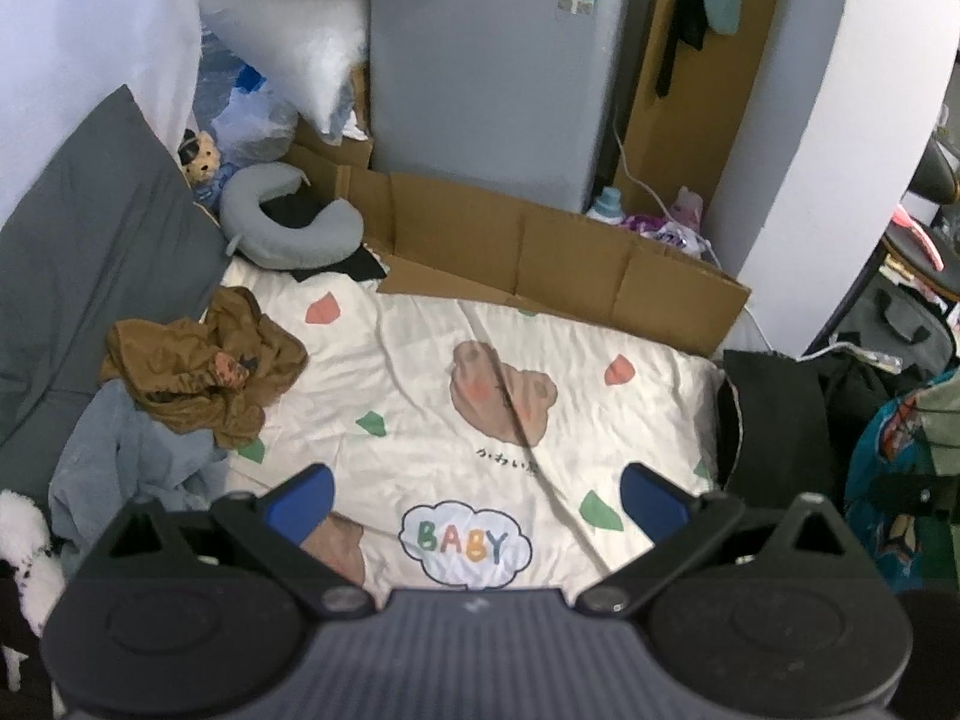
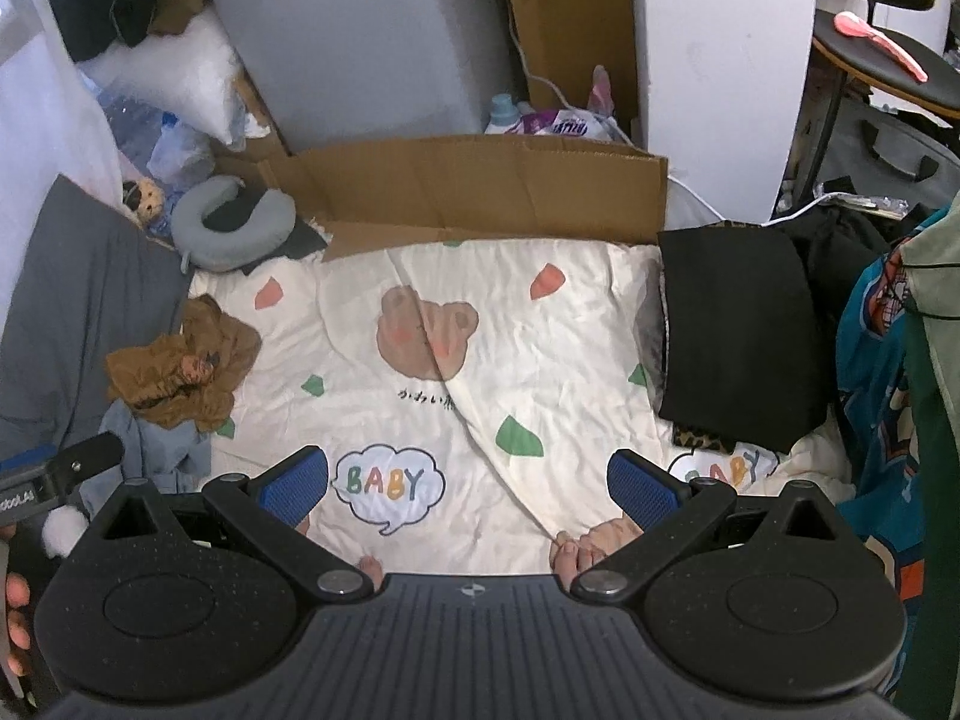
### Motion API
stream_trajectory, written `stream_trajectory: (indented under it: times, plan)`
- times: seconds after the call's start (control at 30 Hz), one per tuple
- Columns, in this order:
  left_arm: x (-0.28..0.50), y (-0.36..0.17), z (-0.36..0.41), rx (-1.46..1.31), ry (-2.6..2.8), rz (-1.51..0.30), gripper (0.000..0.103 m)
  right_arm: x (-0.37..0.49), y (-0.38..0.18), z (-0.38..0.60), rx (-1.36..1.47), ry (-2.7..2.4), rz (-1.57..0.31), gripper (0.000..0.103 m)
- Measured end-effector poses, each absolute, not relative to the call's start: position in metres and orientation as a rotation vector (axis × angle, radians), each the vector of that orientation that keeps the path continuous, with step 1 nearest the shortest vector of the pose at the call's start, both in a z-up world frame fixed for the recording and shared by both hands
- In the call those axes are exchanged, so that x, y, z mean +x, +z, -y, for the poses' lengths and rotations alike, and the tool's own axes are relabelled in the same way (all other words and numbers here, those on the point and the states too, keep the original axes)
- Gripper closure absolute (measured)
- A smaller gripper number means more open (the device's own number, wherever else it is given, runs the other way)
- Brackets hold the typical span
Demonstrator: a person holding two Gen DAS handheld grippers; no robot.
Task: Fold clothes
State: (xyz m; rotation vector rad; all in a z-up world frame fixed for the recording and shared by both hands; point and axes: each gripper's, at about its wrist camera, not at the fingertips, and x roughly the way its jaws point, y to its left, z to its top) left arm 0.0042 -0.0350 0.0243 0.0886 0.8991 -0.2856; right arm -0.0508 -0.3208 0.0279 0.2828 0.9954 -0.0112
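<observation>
Fingers on both grippers are spread wide with nothing between them: the left gripper (image 1: 477, 495) and the right gripper (image 2: 468, 480) both hang over the cream quilt (image 1: 420, 372) with the bear print and the "BABY" bubble, not touching any cloth.

Clothes to fold are off at the left edge of the bed: a crumpled brown garment (image 1: 204, 369) lying partly on top of a blue garment (image 1: 132, 456), both bunched up against the grey pillow (image 1: 90, 252). Over on the right edge there's a black folded piece (image 2: 735, 342) sitting on the quilt, with something leopard-print poking out underneath, can't tell what that is.

Lots of clutter around. A flattened cardboard box (image 1: 540, 246) runs along the far side of the bed, and a grey neck pillow (image 1: 282, 222) sits at the far left corner with a small teddy (image 1: 201, 159) just beside it. Behind the cardboard stands a tall grey appliance (image 1: 492, 72), top cut off. A white pillow (image 1: 294, 42) and plastic bags are stacked to its left, and detergent bottles (image 2: 540, 117) stand to its right. At the right edge hangs teal printed fabric (image 2: 870, 360), cropped by the frame.

In the right view, toes (image 2: 576, 549) peek out just past the gripper body, mostly hidden by it. The other gripper's edge (image 2: 66, 471) shows at the far left, with a bit of hand below it. A white fluffy thing (image 1: 24, 540) at lower left is too cut off to identify.
</observation>
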Motion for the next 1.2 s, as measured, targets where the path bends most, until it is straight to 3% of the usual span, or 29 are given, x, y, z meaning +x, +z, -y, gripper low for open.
stream_trajectory:
  times: [1.2]
  plan:
    - [-0.004,0.016,0.028,0.144,-0.214,-0.915,0.003,-0.051,0.01,0.296,0.191,-0.014,-1.053,0.001]
